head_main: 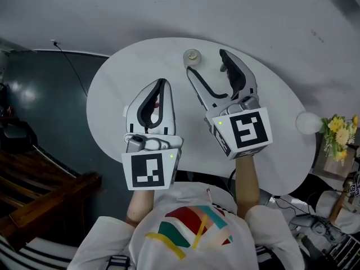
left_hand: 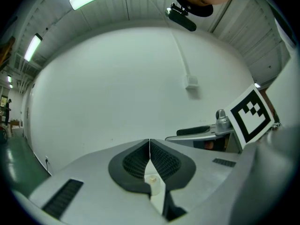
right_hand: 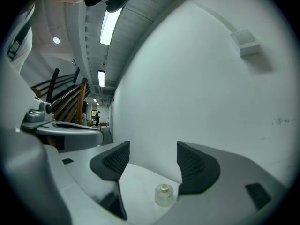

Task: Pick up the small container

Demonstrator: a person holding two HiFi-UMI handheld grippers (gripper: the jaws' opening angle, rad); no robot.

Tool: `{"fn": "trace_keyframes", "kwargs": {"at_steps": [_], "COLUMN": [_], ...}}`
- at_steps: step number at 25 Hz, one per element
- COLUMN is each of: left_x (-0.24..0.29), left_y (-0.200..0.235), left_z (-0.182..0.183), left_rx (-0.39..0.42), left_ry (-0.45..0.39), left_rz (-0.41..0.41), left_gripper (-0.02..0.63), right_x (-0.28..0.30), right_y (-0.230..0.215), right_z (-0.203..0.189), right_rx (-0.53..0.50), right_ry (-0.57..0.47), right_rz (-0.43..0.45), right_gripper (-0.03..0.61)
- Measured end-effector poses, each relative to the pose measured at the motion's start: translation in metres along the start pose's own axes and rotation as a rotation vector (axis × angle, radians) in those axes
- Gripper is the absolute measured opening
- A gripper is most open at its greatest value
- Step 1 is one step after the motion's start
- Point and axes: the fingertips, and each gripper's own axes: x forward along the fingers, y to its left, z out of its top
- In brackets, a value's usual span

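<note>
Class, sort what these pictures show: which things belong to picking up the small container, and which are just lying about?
Belong to the job: small container on the white table; right gripper, jaws open beside it.
Just lying about: yellow flowers; round white object; left gripper, shut and empty.

The small container is a squat, round jar of clear material with a pale yellowish cap on top. It stands upright on the white worktop, close to the far edge.
</note>
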Motion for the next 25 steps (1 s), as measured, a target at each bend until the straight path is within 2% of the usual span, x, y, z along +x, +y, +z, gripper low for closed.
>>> {"fn": "trace_keyframes", "kwargs": {"at_steps": [6, 11, 19, 25], "left_x": [0.011, 0.024, 0.042, 0.05], "left_y": [0.006, 0.021, 0.023, 0.034], "left_z": [-0.031, -0.061, -0.101, -0.124], "left_rx": [-0.044, -0.088, -0.107, -0.133], "left_ry": [0.057, 0.1, 0.166, 0.192], "left_rz": [0.003, 0.011, -0.014, 0.002], "left_gripper": [0.018, 0.018, 0.018, 0.018], "right_x": [0.032, 0.058, 0.091, 0.11], "right_y": [-0.009, -0.018, -0.027, -0.03], "right_z": [-0.037, -0.074, -0.123, -0.158], "right_rx": [-0.005, -0.053, -0.026, -0.015], "right_ry": [0.101, 0.203, 0.299, 0.362], "right_rz": [-0.025, -0.069, -0.083, -0.092], "right_gripper": [0.318, 0.336, 0.357, 0.36]}}
